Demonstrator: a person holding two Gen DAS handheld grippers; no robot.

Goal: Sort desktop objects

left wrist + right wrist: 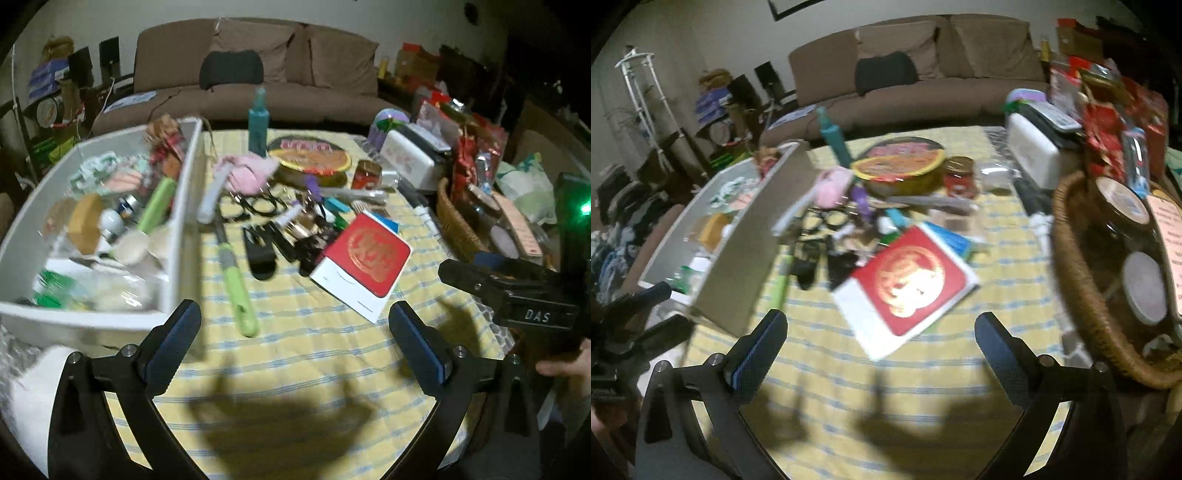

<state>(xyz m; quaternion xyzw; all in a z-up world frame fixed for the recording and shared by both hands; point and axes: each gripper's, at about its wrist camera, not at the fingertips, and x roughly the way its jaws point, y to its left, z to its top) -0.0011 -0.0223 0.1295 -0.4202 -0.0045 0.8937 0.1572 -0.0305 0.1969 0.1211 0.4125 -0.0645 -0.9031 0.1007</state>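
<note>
Both tools stand wide apart and carry nothing. The left gripper [295, 332] hangs over bare yellow checked tablecloth [314, 354]; the right gripper [881, 343] likewise, its jaws spread to their fullest.

Nearest candidate for sorting is the red booklet [364, 258], red cover with a gold round emblem, white edge toward the tools. It lies flat on the cloth at about 1 o'clock from the left gripper, near but not between its fingers. In the right wrist view the booklet [908, 284] sits at 12 o'clock, just beyond the fingertips.

Handling judgement: light, thin, moderately stiff, probably a smooth cover. Lying flat, it offers little purchase; the near white edge looks the best place to pinch, perhaps after tipping a corner.

The green-handled tool [238, 295] lies at 11 o'clock of the left gripper, slender and rigid, easily taken across its handle.

The white bin [184, 229], already partly filled, stands at 10 o'clock; the wicker basket [1082, 280] at 2 o'clock of the right gripper.
</note>
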